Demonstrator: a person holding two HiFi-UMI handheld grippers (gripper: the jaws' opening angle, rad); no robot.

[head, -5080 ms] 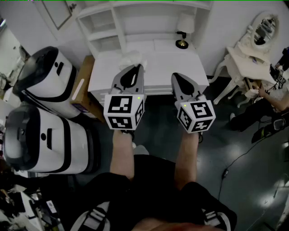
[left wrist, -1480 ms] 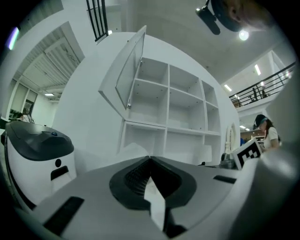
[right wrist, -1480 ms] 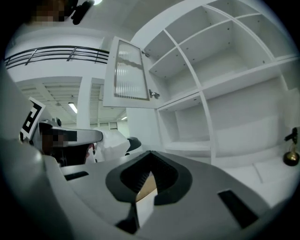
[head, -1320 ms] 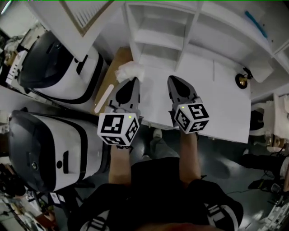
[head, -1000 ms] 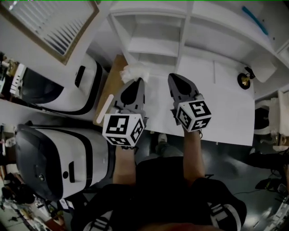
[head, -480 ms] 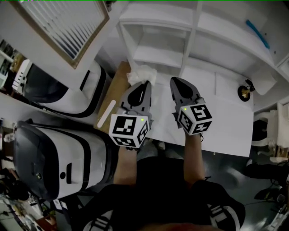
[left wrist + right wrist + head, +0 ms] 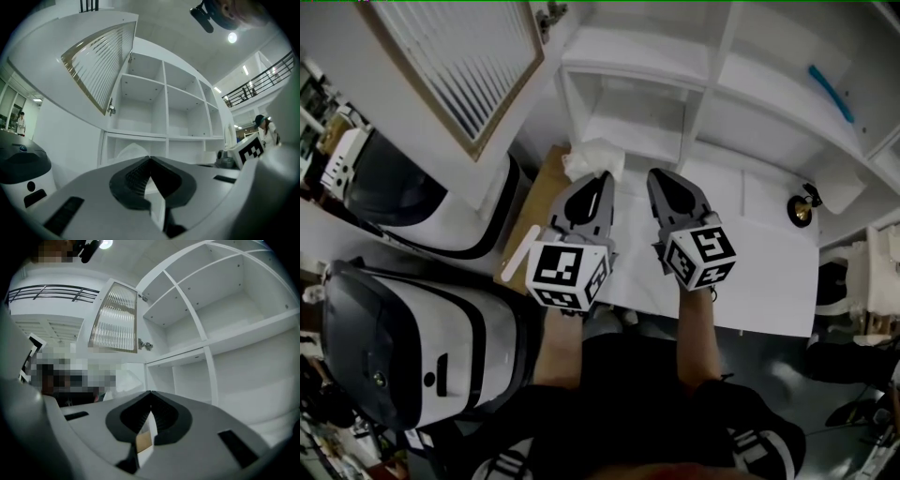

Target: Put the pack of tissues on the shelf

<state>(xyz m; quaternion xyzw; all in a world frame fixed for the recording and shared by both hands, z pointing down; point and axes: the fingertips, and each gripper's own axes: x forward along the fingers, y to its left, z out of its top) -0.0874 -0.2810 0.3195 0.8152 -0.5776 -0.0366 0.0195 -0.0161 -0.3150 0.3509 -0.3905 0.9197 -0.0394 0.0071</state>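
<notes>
Fingers (image 7: pixel 129 180) clenched tip to tip on left gripper (image 7: pixel 603 178) and right gripper (image 7: pixel 656 176), nothing between them. Both held side by side over left part of white desk (image 7: pixel 769 281). Crumpled white soft pack of tissues (image 7: pixel 593 159) at desk's far left corner, just beyond left gripper's tips, below white open-compartment shelf (image 7: pixel 637 56). Small black-and-brass lamp (image 7: pixel 802 208) far right.

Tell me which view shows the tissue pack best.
Head view: the tissue pack shows clearly from above, at the desk edge just beyond the left gripper. Left gripper view catches only its top above the shut jaws; right gripper view, a pale sliver.
</notes>
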